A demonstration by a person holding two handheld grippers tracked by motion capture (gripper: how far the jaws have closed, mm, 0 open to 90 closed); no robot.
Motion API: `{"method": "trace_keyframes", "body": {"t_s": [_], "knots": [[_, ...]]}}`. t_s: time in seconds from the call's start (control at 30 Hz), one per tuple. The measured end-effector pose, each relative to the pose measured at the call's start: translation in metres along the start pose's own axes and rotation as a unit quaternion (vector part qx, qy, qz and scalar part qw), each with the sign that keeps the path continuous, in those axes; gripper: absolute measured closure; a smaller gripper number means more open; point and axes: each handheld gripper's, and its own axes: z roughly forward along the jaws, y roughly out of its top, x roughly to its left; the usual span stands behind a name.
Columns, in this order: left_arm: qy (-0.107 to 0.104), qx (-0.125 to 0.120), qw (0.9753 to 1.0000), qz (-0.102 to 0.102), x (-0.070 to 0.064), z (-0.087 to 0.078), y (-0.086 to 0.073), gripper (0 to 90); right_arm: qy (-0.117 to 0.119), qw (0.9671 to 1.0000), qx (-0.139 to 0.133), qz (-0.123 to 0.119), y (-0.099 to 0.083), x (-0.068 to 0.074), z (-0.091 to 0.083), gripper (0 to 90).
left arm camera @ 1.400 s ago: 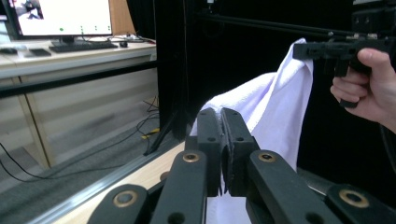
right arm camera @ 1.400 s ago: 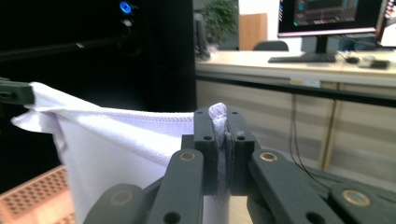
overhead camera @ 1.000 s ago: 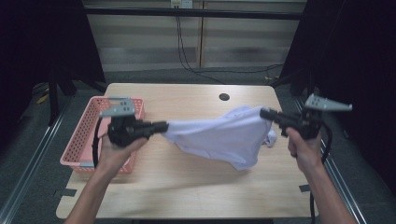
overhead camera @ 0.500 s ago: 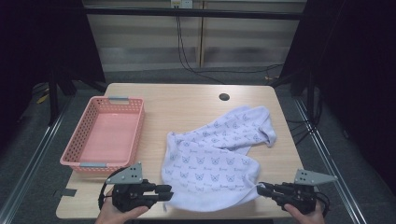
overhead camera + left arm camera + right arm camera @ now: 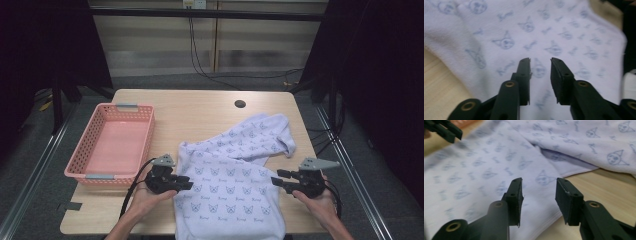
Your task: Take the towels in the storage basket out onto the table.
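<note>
- Lilac cloth, printed with small cat faces, is the garment (image 5: 235, 175) you are working; it lies spread on the bench (image 5: 200, 112), its long axis running from the near edge, where the hem hangs over, up and away towards the far right, where a sleeve is folded back
- Your left gripper (image 5: 186, 184) sits at the garment's left edge, jaws pointing right across the cloth; your right gripper (image 5: 278, 178) sits at the right edge, jaws pointing left; so the garment lies between the two, each hand about equally near its own side
- Both sets of jaws stand apart and hold nothing; in the left gripper view the left gripper (image 5: 540, 72) hovers over flat cloth, well inside the edge; in the right gripper view the right gripper (image 5: 538, 195) straddles the garment's hem line, with bare wood just to one side
- The right gripper view shows what the high view hides: a fold with a shadowed gap under the overlapping layer; my guess is that edge is the easier pinch
- A pink basket (image 5: 82, 165) stands empty on the bench to the left, just beside your left hand (image 5: 152, 196), apart from the cloth
</note>
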Motion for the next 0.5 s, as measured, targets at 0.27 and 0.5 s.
{"method": "trace_keyframes", "body": {"t_s": [0.27, 0.5], "knots": [[0.018, 0.031, 0.999, 0.027, 0.002, 0.007, -0.01, 85.4, 0.013, 0.9986, 0.047, -0.02, 0.009, -0.005, 0.046, 72.2], [-0.03, 0.059, 0.997, 0.039, -0.024, -0.008, -0.032, 88.6, 0.052, 0.9965, 0.061, -0.025, -0.001, 0.017, 0.028, 90.0]]}}
